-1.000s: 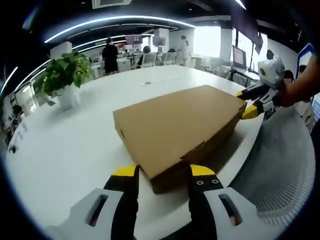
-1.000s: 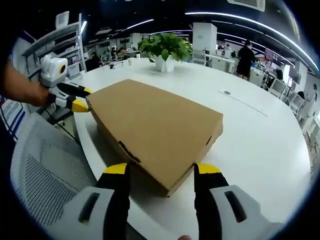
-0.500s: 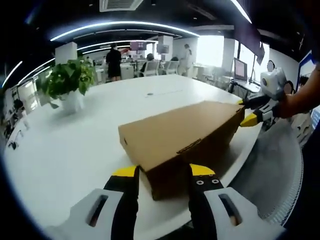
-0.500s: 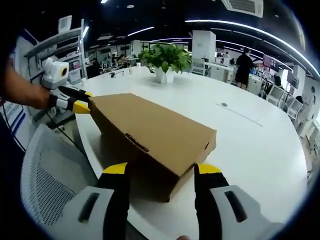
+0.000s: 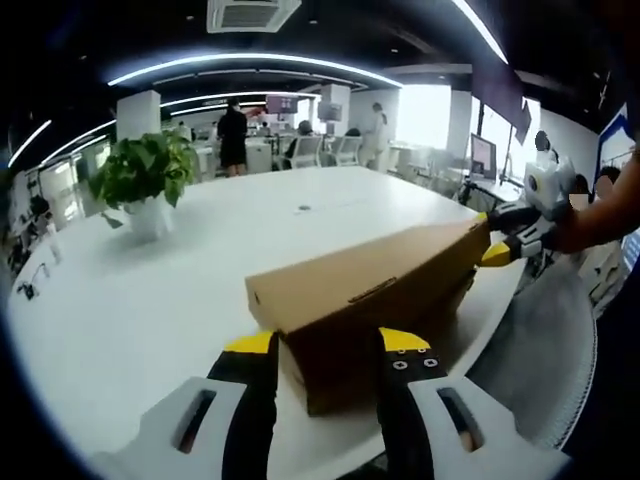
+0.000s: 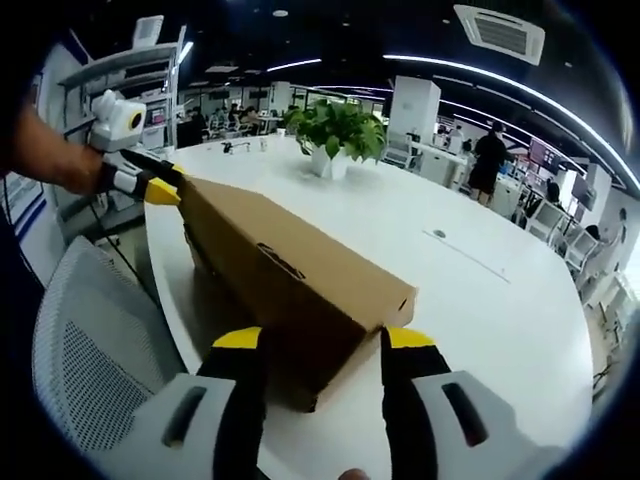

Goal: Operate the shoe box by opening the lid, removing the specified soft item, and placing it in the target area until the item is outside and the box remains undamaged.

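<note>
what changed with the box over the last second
The lid of the cardboard box has tilted up along its near edge: a second ago it lay flat, and now its front flap stands above the box's dark side. The left hand-held gripper and right hand-held gripper, one at each end corner, have risen with it. The box remains on the white table, and the potted plant hasn't moved.
</note>
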A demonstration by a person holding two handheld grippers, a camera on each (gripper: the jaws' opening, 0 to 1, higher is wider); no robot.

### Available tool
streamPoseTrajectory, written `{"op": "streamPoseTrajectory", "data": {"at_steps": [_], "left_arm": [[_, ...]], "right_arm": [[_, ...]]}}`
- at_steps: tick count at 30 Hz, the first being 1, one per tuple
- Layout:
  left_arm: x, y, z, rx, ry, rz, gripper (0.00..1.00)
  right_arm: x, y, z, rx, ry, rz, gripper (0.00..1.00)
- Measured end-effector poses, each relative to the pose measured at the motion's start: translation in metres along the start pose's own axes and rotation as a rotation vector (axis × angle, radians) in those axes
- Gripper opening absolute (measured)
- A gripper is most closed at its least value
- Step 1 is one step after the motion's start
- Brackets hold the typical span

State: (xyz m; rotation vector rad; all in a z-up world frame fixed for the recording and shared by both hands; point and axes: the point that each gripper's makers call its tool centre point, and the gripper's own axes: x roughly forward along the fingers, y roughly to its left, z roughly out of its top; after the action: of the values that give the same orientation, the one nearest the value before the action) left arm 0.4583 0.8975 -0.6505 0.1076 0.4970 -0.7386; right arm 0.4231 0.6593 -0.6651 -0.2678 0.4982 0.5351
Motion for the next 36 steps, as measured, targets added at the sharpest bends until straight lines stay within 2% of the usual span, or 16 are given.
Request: {"op": "streamPoseTrajectory", "data": {"at_steps": [6,10,16,20,32,36], "left_arm": [[-0.003,0.000,0.019,-0.051,-0.044,-0.002,0.37],[-0.005,0.003,0.040,-0.089,-0.096,0.001,0.37],[-0.003,0.010,0.067,-0.088,-0.141,0.005,0.36],[0.000,0.014,0.078,-0.087,-0.164,0.001,0.37],[0.008,0.022,0.102,-0.094,-0.215,0.005,0.37],[0.011,0.026,0.110,-0.074,-0.231,0.003,0.37]], "right_arm": [[-0.002,-0.011,0.012,-0.030,-0.026,-0.034,0.35],[-0.003,-0.024,0.025,-0.045,-0.064,-0.080,0.27],[-0.004,-0.044,0.041,-0.058,-0.100,-0.130,0.15],[-0.005,-0.054,0.050,-0.072,-0.114,-0.163,0.09],[0.000,-0.074,0.066,-0.052,-0.135,-0.261,0.03],[0.003,-0.080,0.071,-0.032,-0.115,-0.284,0.02]]}}
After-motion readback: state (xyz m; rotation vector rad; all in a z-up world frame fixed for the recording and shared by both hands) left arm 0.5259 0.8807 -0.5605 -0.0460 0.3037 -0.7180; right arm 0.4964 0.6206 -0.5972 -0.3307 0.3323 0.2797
